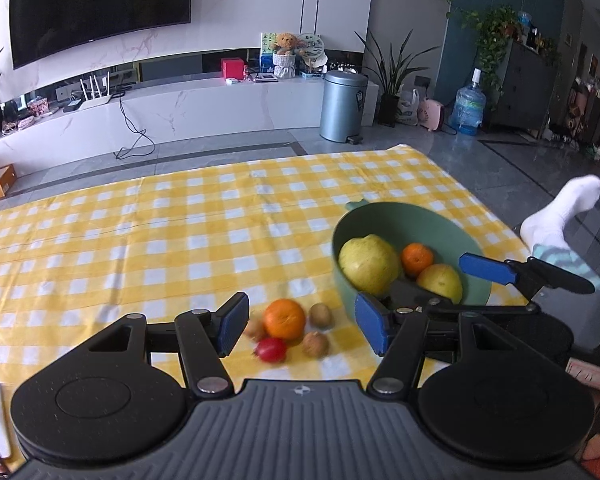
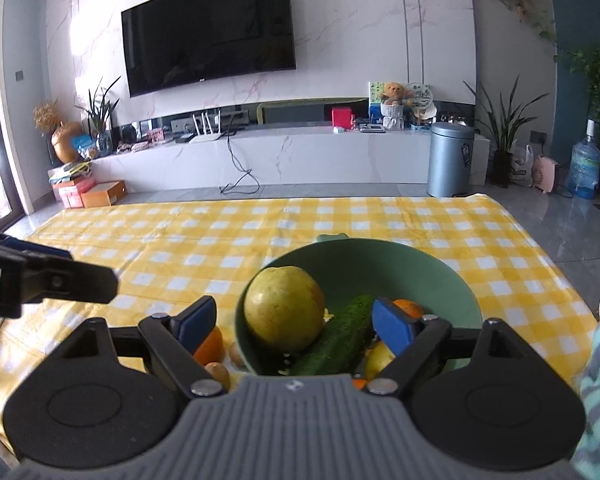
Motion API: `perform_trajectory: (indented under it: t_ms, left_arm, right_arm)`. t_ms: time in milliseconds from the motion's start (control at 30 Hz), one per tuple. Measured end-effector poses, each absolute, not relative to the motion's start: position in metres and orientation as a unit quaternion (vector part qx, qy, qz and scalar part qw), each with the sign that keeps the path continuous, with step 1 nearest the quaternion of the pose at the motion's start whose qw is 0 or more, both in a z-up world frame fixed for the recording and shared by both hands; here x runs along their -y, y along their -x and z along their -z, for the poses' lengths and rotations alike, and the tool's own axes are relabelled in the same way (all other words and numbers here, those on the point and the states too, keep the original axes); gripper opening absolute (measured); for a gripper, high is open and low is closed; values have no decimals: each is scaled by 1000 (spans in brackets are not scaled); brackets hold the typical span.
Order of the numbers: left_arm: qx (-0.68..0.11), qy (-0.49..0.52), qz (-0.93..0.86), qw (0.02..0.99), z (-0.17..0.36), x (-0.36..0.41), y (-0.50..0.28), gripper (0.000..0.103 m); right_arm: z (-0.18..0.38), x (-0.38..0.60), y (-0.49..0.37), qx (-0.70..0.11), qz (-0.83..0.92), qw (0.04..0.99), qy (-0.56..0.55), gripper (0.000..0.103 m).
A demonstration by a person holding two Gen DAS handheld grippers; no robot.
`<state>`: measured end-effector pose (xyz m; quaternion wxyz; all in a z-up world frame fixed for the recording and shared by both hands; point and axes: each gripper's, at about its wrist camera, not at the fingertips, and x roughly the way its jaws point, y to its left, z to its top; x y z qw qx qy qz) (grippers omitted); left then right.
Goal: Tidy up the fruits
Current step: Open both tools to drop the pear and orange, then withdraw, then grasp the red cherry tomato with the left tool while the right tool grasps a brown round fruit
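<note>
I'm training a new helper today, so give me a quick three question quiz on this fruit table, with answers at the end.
1. True or false: the cucumber lies inside the green bowl.
2. Which is still on the cloth? A) the big pear B) the red fruit C) the cucumber
3. Fill in: the left gripper is ____, with nothing between its fingers.

Key: 1 true; 2 B; 3 open.
</note>
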<state>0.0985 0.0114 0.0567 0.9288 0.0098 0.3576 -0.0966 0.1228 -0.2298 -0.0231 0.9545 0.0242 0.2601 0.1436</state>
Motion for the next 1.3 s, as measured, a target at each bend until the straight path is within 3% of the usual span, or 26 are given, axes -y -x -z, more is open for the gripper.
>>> perform_trajectory:
  t_ms: [300, 733, 1000, 1067, 1300]
  left_arm:
    - [-373, 6, 94, 923, -34, -42, -86, 73]
    - [-398, 23, 84, 913, 5, -61, -85, 73]
    - [-398, 52, 95, 911, 18, -66, -88, 67]
    - [-394, 54, 103, 912, 20, -64, -90, 66]
    - [-395, 70, 108, 910, 39, -63, -103, 52]
  right_arm:
    - [25, 206, -90, -222, -138, 965, -13, 84]
    - [40, 181, -69, -235, -154, 960, 18, 83]
    - [60, 158, -73, -260, -181, 946, 70, 67]
    - [68, 153, -79, -277, -185, 939, 80, 57]
    - [91, 139, -105, -311, -183, 927, 103, 39]
